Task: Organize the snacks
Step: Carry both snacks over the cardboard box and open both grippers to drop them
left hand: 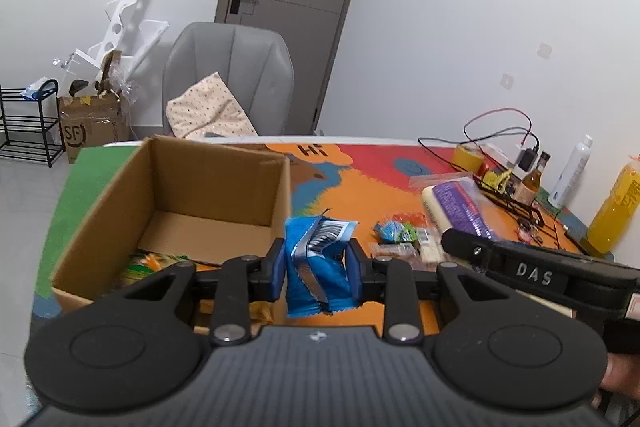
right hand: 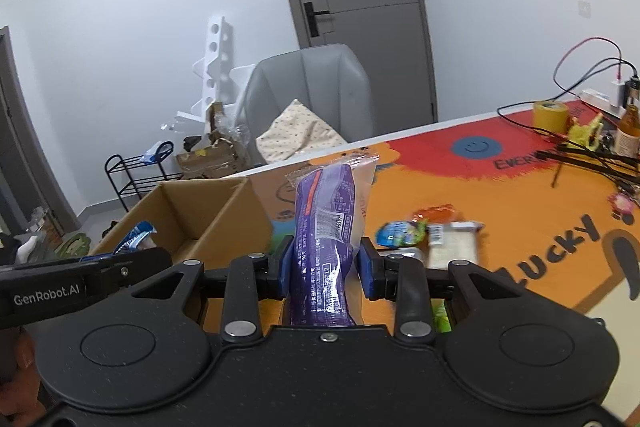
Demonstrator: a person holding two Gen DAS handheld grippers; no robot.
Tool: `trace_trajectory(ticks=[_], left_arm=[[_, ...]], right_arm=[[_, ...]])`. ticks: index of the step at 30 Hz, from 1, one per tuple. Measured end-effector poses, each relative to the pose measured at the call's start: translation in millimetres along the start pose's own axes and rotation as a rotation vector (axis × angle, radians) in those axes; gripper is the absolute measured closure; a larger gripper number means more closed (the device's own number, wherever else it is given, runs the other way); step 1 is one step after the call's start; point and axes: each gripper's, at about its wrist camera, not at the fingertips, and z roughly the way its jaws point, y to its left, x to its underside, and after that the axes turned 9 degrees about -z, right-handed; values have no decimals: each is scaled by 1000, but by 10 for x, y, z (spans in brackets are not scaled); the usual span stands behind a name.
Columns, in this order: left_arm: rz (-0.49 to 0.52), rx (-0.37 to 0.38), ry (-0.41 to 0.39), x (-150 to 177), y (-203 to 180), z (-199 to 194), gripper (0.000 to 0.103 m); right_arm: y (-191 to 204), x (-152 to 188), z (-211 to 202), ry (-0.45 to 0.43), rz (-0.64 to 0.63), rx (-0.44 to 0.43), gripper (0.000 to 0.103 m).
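Beside the open cardboard box (left hand: 168,203), left jaws pinch a blue packet (left hand: 318,263), right jaws a purple packet (right hand: 330,239).

- The blue snack packet (left hand: 316,263) is crumpled and stands upright, with a silver seam and a barcode facing out, pinched between the pads of the left tool (left hand: 315,267), just beside the box.
- The purple snack pack (right hand: 326,247) is long, in a clear wrapper with a barcode, upright and clamped in the right tool (right hand: 326,265).
- The cardboard box (left hand: 224,179) sits open on the desk.
- Small loose snacks (right hand: 430,235) lie clustered on the desk.
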Motion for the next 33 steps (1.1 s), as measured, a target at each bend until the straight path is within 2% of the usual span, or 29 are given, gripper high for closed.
trace_trajectory(ticks=[5, 22, 26, 30, 33], left_arm=[[-5, 5, -27, -58, 83, -111, 73], [-47, -105, -65, -402, 598, -18, 73], [-65, -137, -63, -471, 698, 13, 64], [-99, -139, -72, -489, 821, -44, 48], [-122, -144, -74, -477, 918, -104, 46]], right_arm=[[135, -55, 25, -1, -14, -25, 72], [497, -309, 241, -11, -40, -95, 72], [607, -399, 312, -17, -45, -112, 72], [722, -465, 416, -17, -53, -138, 72], [809, -500, 505, -13, -52, -164, 72]])
